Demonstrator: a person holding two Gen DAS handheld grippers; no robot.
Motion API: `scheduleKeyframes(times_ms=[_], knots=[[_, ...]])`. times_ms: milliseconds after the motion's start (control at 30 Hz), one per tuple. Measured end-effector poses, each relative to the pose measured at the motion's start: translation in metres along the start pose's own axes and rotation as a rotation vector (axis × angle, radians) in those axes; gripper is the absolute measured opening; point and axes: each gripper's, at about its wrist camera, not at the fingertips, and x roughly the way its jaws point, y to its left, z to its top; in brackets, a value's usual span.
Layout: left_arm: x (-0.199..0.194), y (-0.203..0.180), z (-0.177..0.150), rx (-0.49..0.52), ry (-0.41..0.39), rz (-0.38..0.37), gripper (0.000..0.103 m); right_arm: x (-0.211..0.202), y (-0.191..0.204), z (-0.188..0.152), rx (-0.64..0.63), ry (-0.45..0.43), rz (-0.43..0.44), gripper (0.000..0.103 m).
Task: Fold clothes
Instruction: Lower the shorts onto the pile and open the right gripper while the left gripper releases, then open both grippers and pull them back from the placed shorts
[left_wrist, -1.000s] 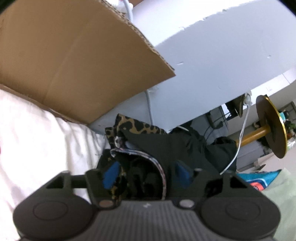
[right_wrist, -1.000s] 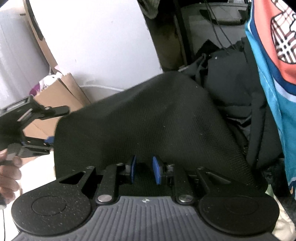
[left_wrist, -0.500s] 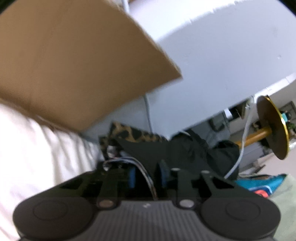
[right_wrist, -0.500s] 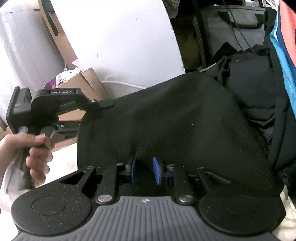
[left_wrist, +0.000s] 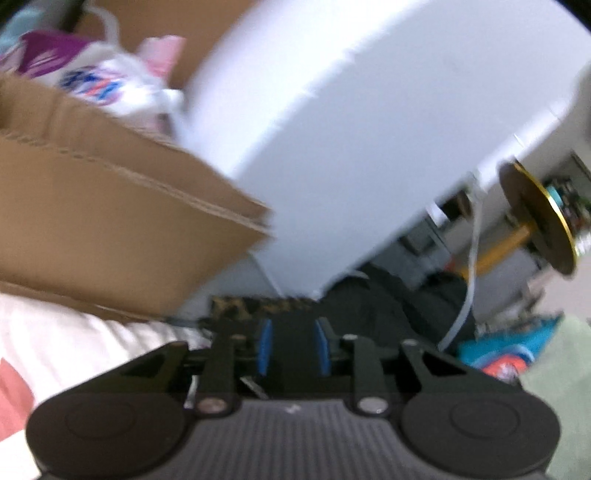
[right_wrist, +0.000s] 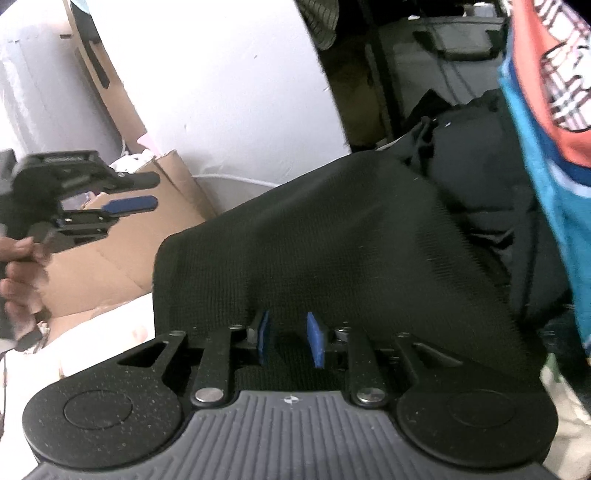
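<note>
A black knit garment lies humped over the clothes pile in front of my right gripper. The right jaws are opening, and a fold of the black fabric still sits between the blue pads. My left gripper is held up by a hand at the left, apart from the garment's left edge. Its jaws are opening with nothing between them. In the blurred left wrist view the left gripper hovers above the black garment and a leopard-print cloth.
A cardboard box stands at the left against a white wall panel. White bedding lies below it. A blue and orange garment hangs at the right. A white cable and a gold round stand are at the far right.
My left gripper closed at the garment's left corner, then rose up and away with its jaws parting and nothing in them. The right gripper's pads have spread a little.
</note>
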Motion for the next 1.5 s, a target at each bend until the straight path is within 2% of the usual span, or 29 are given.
scheduleKeyframes(times_ms=[33, 100, 267, 367, 400, 433, 900, 1033, 1100, 1167, 1200, 1233, 1300, 1400, 1467, 1500], knots=[[0.000, -0.008, -0.004, 0.028, 0.008, -0.002, 0.048, -0.002, -0.004, -0.001, 0.002, -0.004, -0.011, 0.036], [0.003, -0.022, -0.014, 0.082, 0.029, -0.002, 0.054, -0.006, -0.011, -0.002, 0.008, -0.012, -0.034, 0.036], [0.020, -0.038, -0.037, 0.178, 0.108, 0.013, 0.053, -0.009, -0.035, -0.005, 0.037, -0.009, -0.101, 0.036], [0.026, -0.034, -0.049, 0.240, 0.134, 0.066, 0.045, -0.007, -0.044, -0.006, 0.038, -0.001, -0.125, 0.036], [0.029, -0.033, -0.051, 0.265, 0.139, 0.088, 0.039, -0.006, -0.046, -0.007, 0.034, 0.005, -0.134, 0.036], [0.032, -0.030, -0.052, 0.275, 0.144, 0.099, 0.039, -0.004, -0.048, -0.008, 0.028, 0.011, -0.144, 0.036], [0.063, -0.007, -0.054, 0.276, 0.190, 0.137, 0.036, 0.003, -0.064, -0.021, 0.033, 0.057, -0.245, 0.037], [0.064, -0.004, -0.048, 0.254, 0.204, 0.141, 0.025, 0.005, -0.066, -0.021, 0.035, 0.070, -0.271, 0.037], [0.058, -0.003, -0.043, 0.210, 0.206, 0.127, 0.026, 0.002, -0.068, -0.020, 0.057, 0.081, -0.283, 0.037], [0.050, -0.004, -0.038, 0.166, 0.216, 0.125, 0.031, -0.003, -0.069, -0.016, 0.086, 0.097, -0.292, 0.037], [0.045, -0.006, -0.035, 0.154, 0.218, 0.129, 0.039, -0.005, -0.068, -0.013, 0.094, 0.107, -0.286, 0.038], [0.040, -0.010, -0.032, 0.148, 0.216, 0.137, 0.055, -0.007, -0.067, -0.010, 0.101, 0.117, -0.279, 0.038], [0.029, -0.020, -0.027, 0.165, 0.202, 0.173, 0.072, -0.014, -0.060, -0.003, 0.102, 0.133, -0.265, 0.038], [0.014, -0.032, -0.021, 0.189, 0.209, 0.192, 0.073, -0.025, -0.048, 0.010, 0.099, 0.152, -0.236, 0.050], [0.005, -0.038, -0.017, 0.186, 0.230, 0.204, 0.074, -0.034, -0.043, 0.019, 0.112, 0.155, -0.221, 0.065], [0.000, -0.042, -0.015, 0.187, 0.240, 0.210, 0.077, -0.038, -0.041, 0.023, 0.116, 0.158, -0.215, 0.070]])
